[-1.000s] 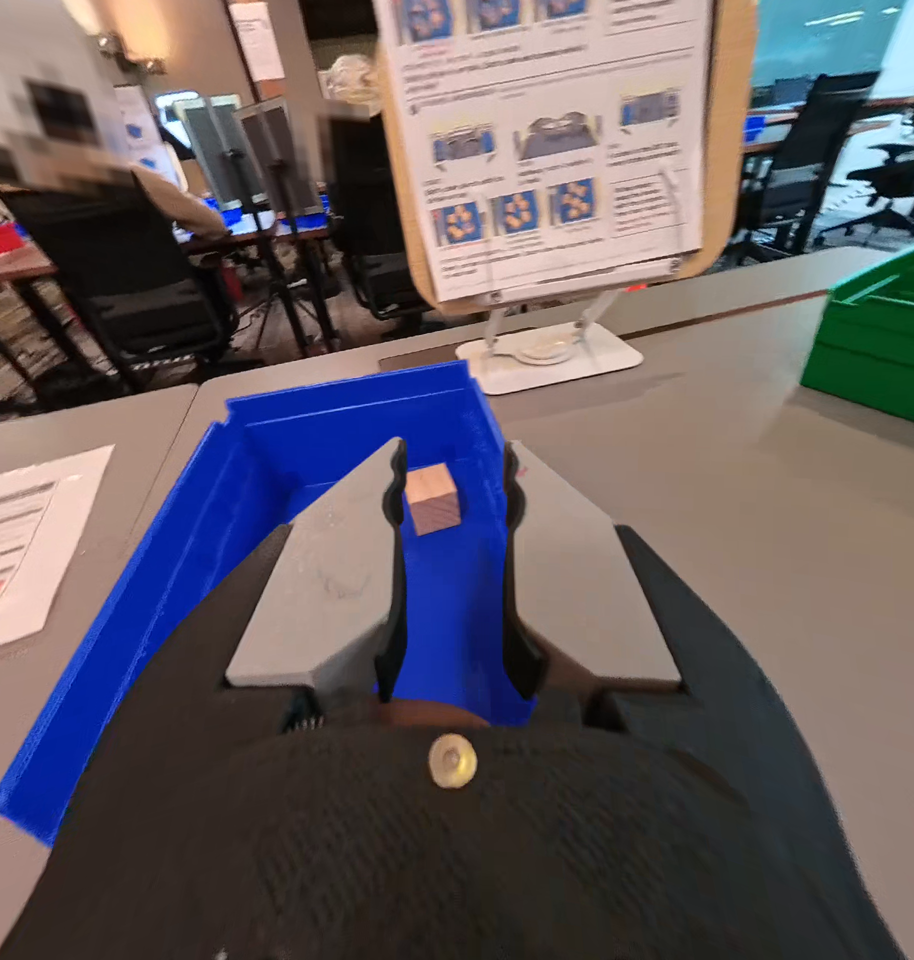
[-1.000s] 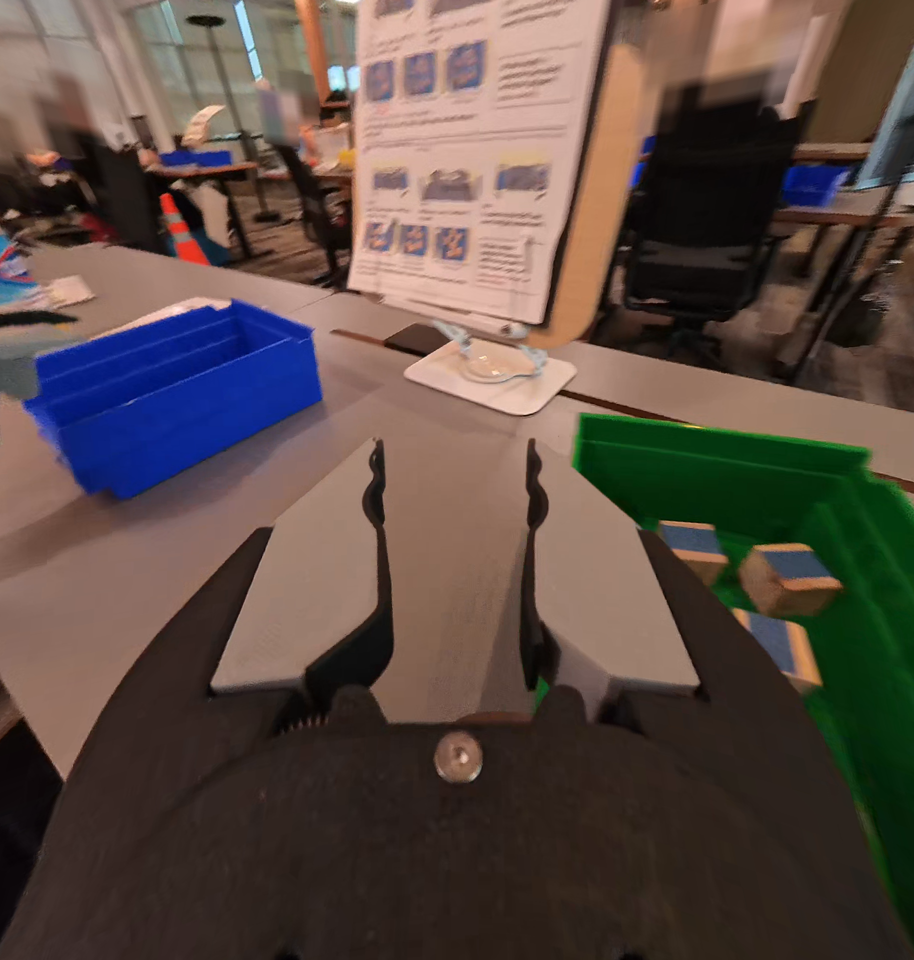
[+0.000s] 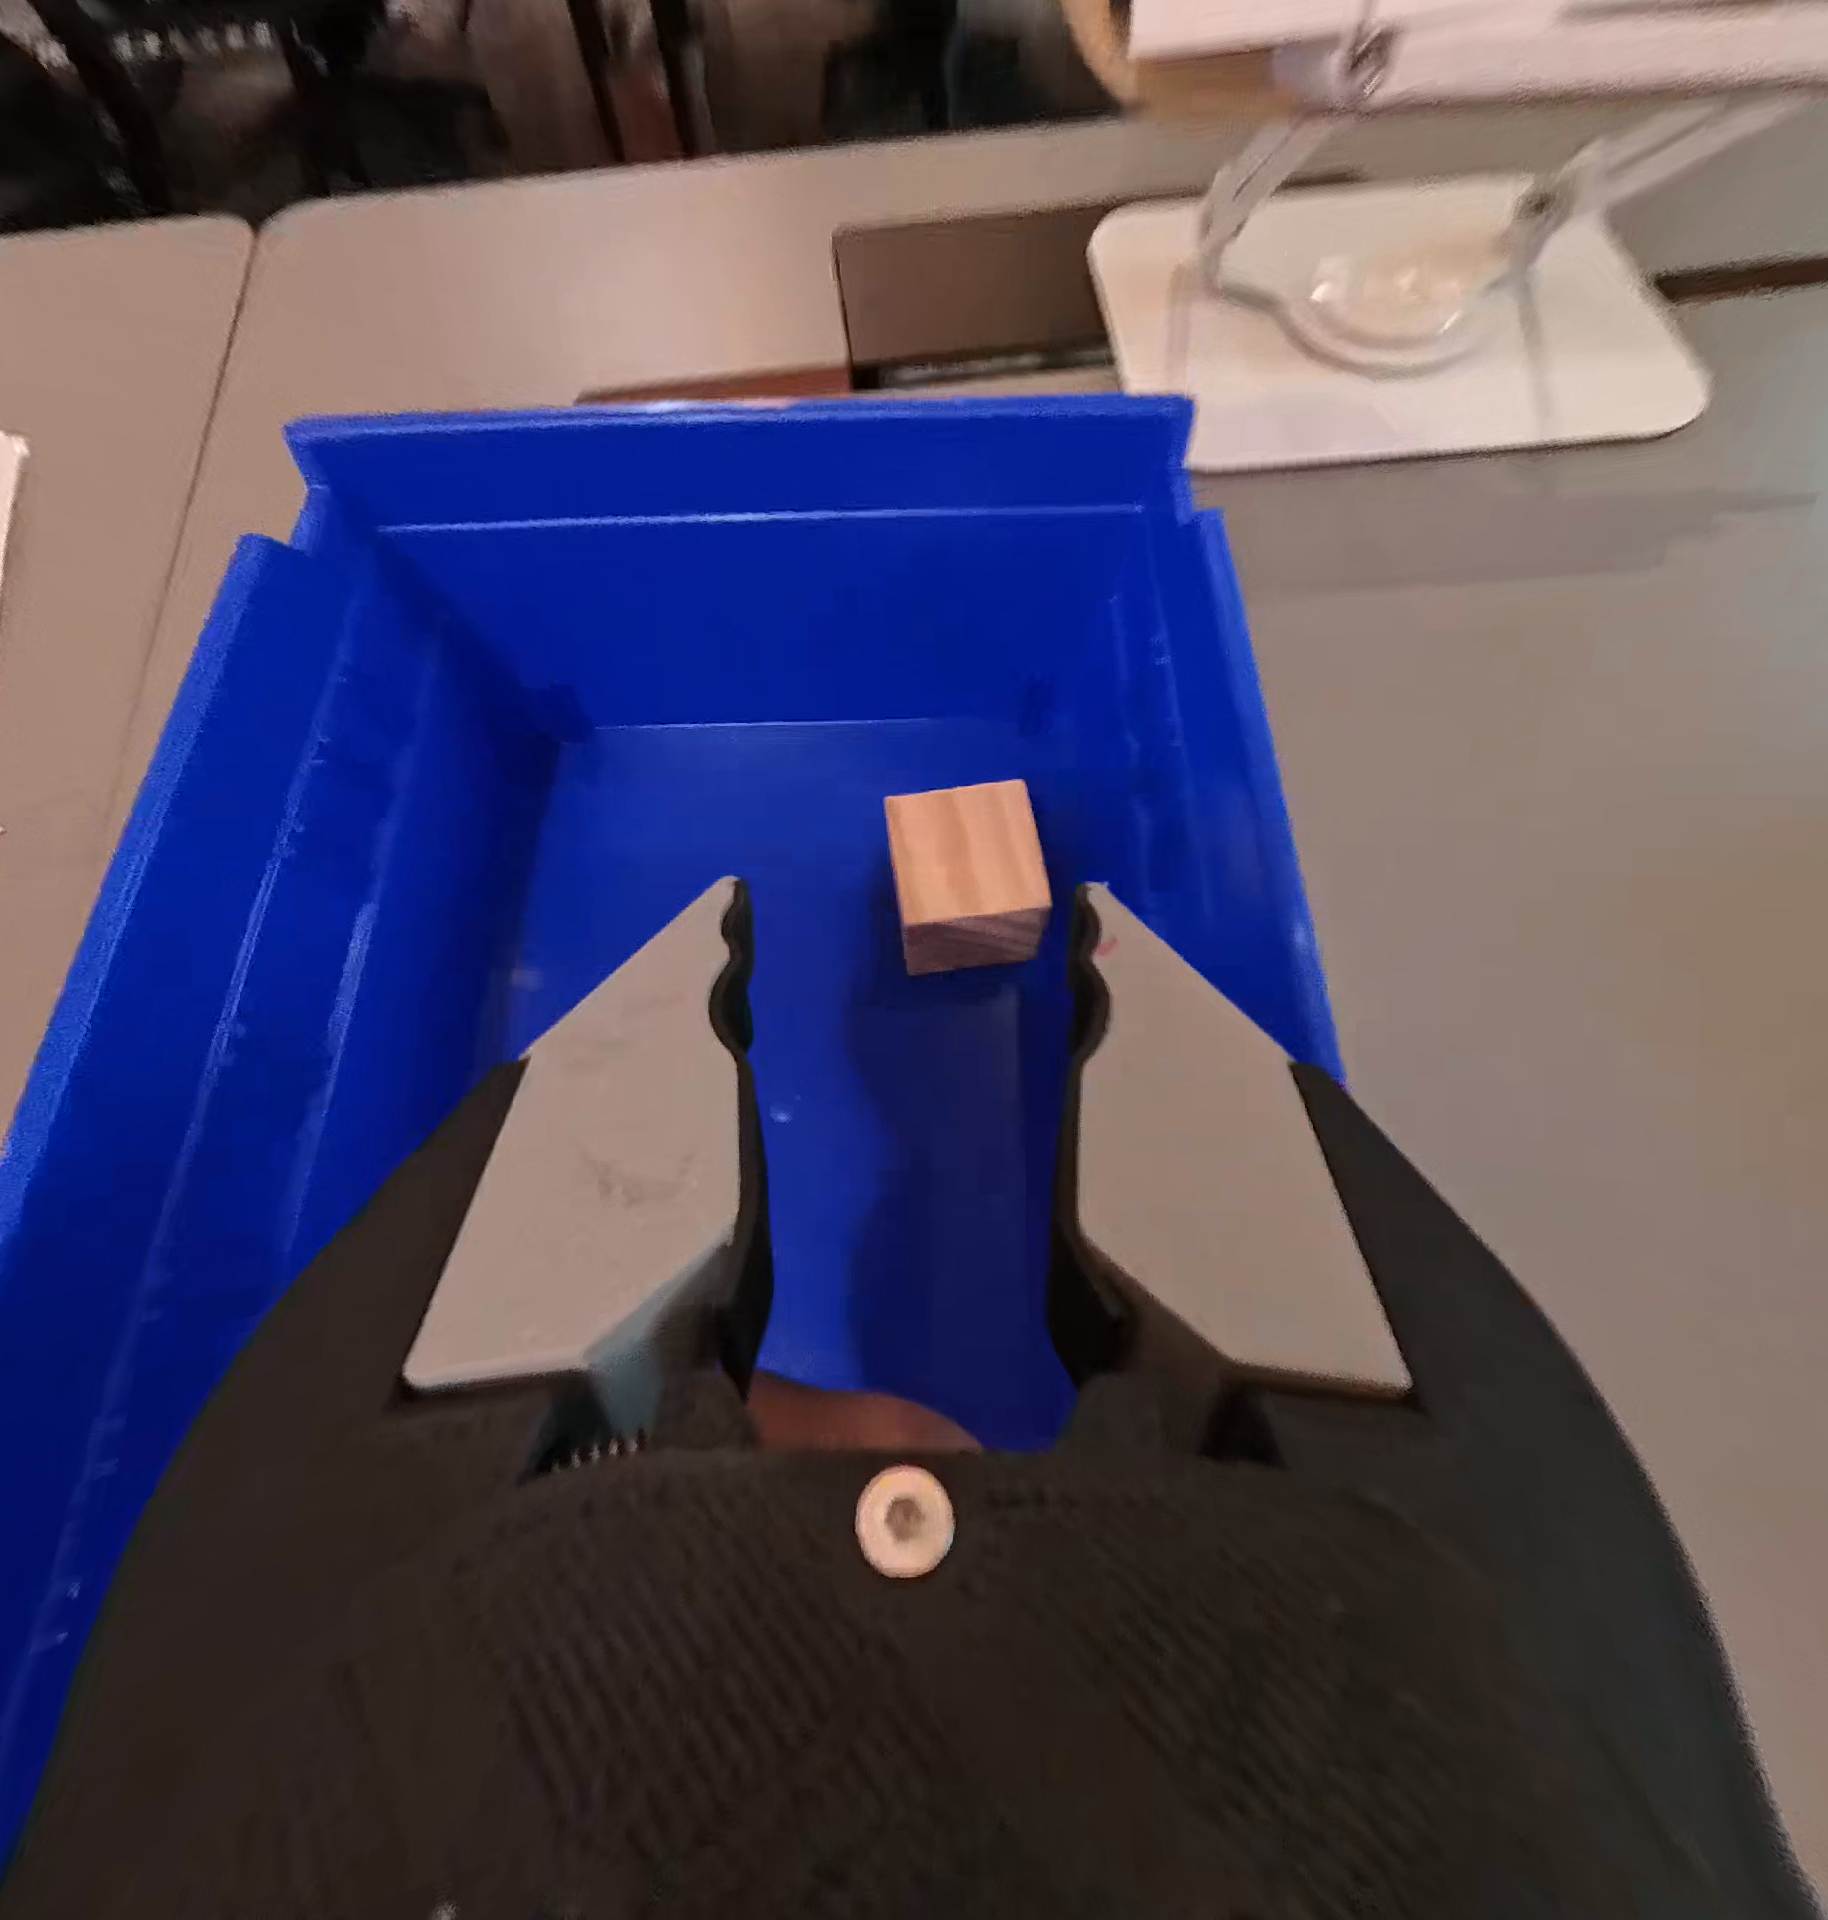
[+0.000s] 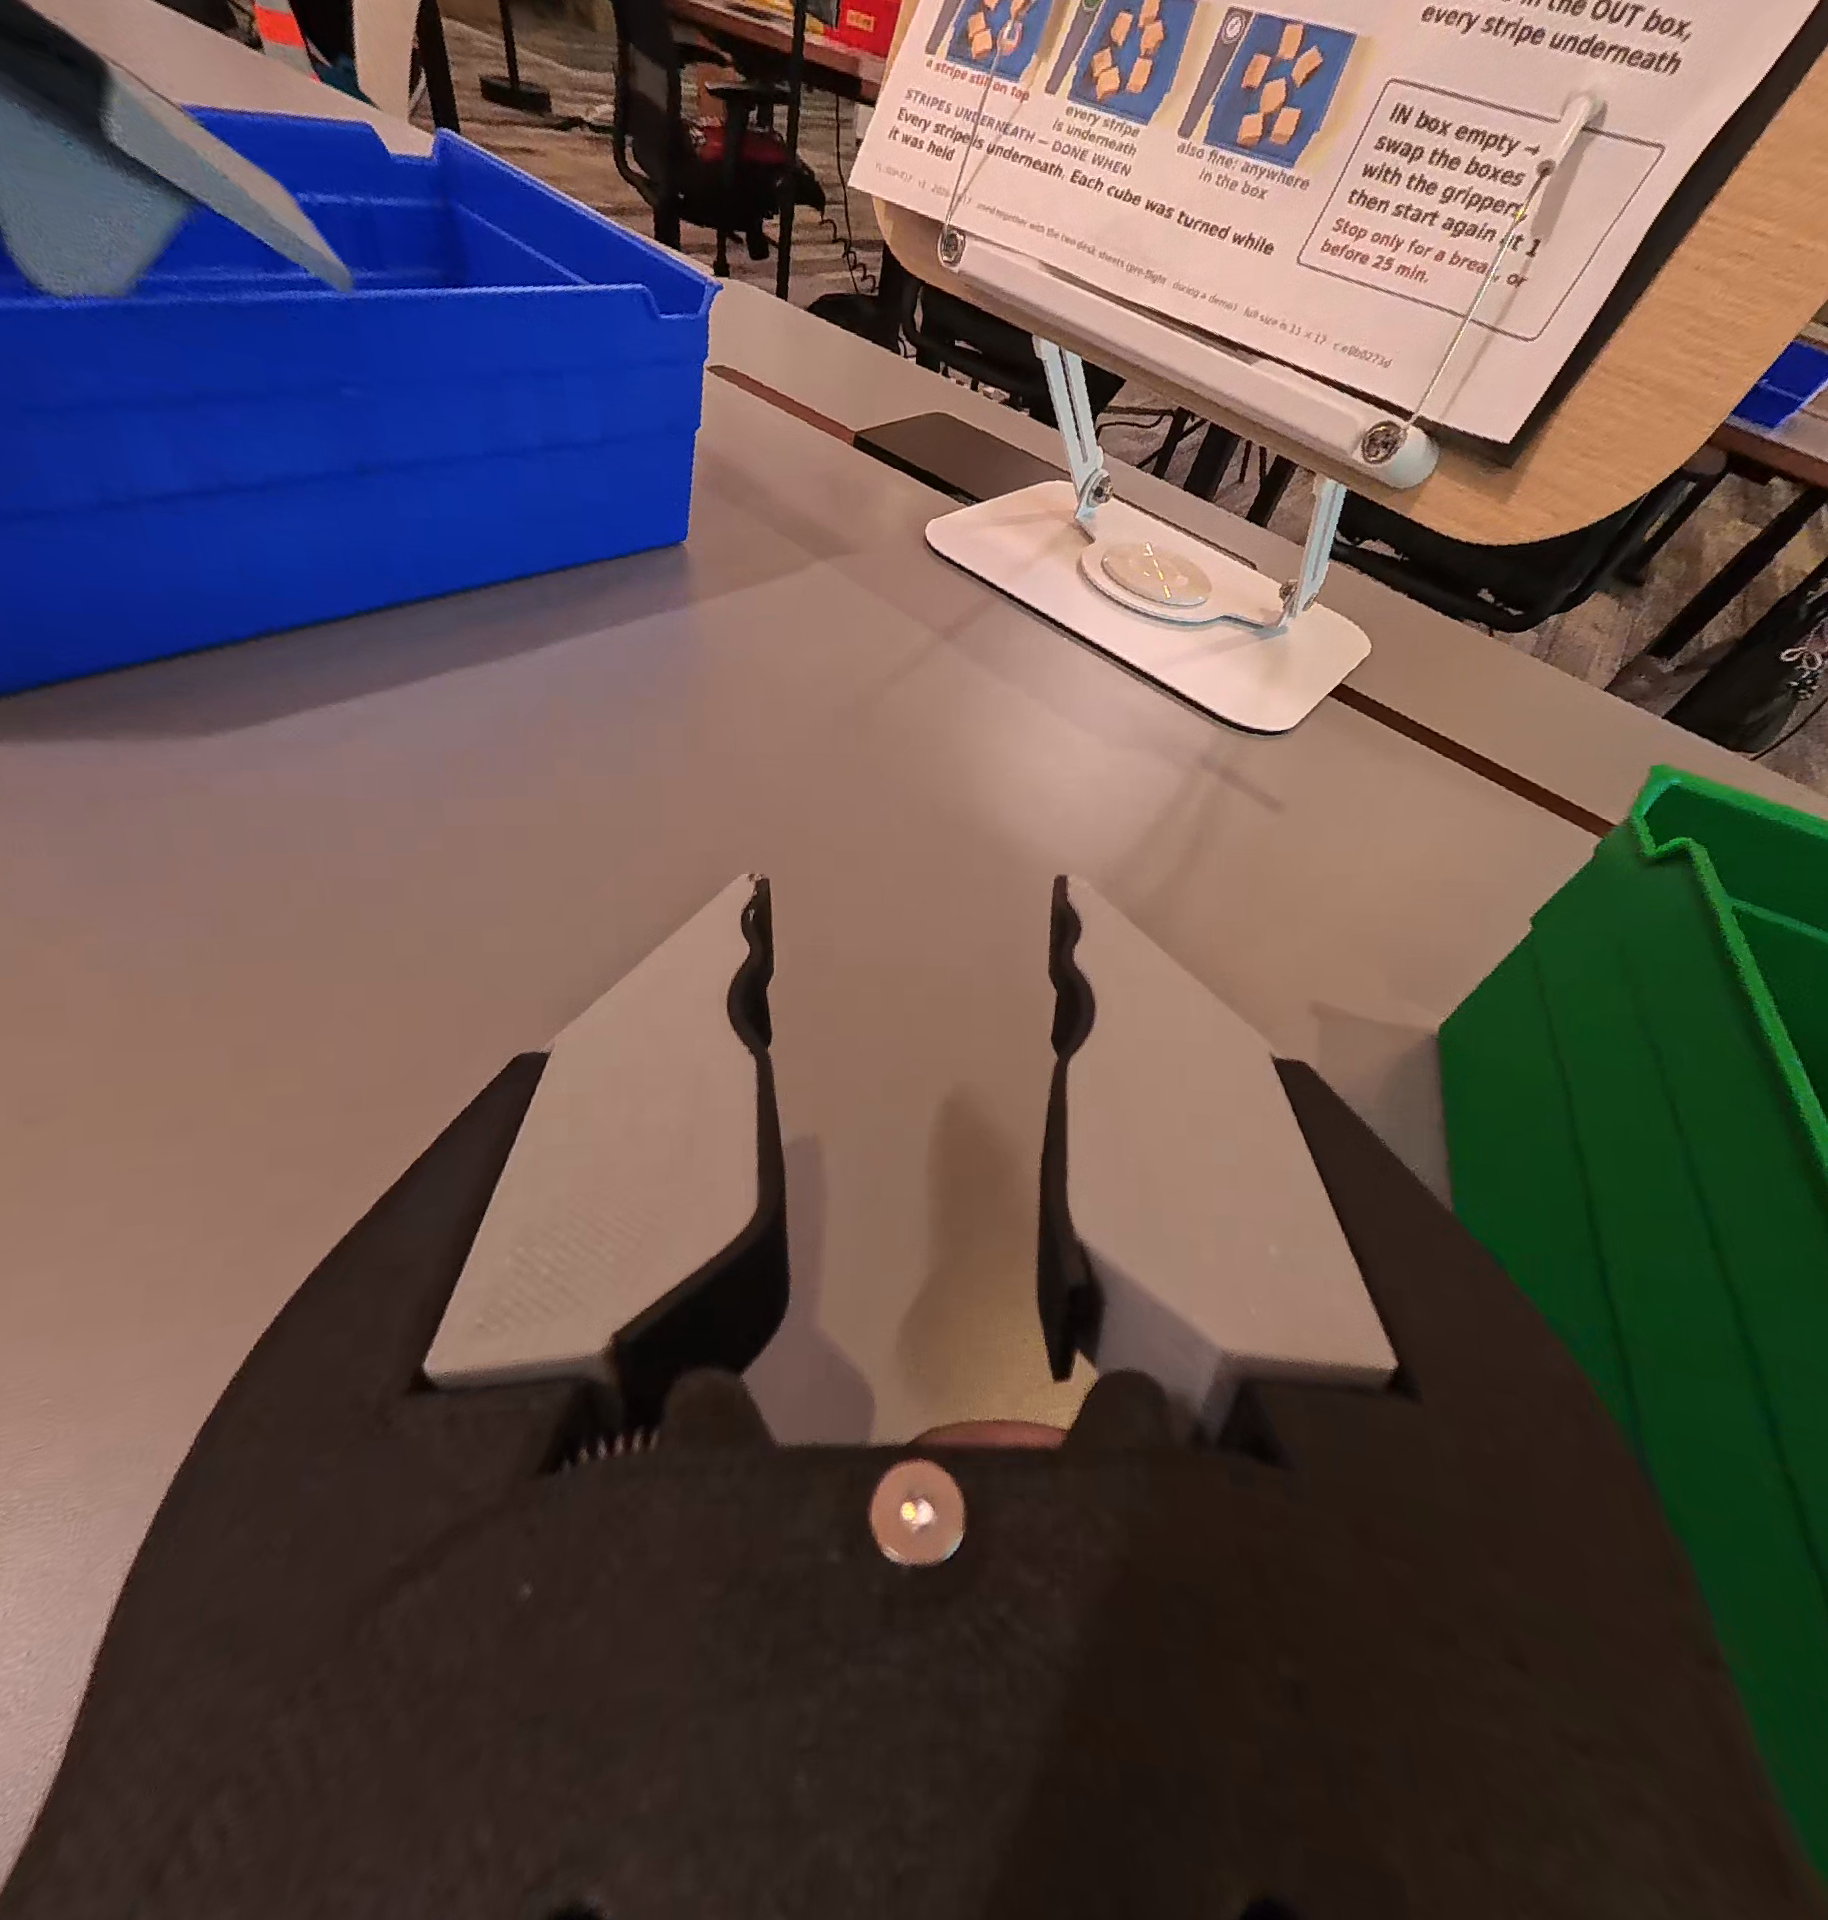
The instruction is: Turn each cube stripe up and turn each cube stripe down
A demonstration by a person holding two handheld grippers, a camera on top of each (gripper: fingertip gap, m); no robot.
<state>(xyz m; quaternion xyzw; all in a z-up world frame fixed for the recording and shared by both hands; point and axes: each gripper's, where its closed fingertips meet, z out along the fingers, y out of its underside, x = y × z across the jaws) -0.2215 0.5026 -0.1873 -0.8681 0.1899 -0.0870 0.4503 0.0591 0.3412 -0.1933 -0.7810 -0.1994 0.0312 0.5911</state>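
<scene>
My left gripper hangs over the blue bin, fingers spread and holding nothing. The wooden cube sits on the bin floor just beyond the tips, nearer the right finger, plain wood upward. My right gripper is released over bare bench, beside the green bin.

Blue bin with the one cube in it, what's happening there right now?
A person works two hand-held grippers. The left hand-held gripper hangs open over the blue bin, fingers pointing at a lone wooden cube on the bin floor; no stripe shows on its visible faces. It is not touching the cube. The right hand-held gripper is open and empty above the grey table, beside the green bin.
</scene>
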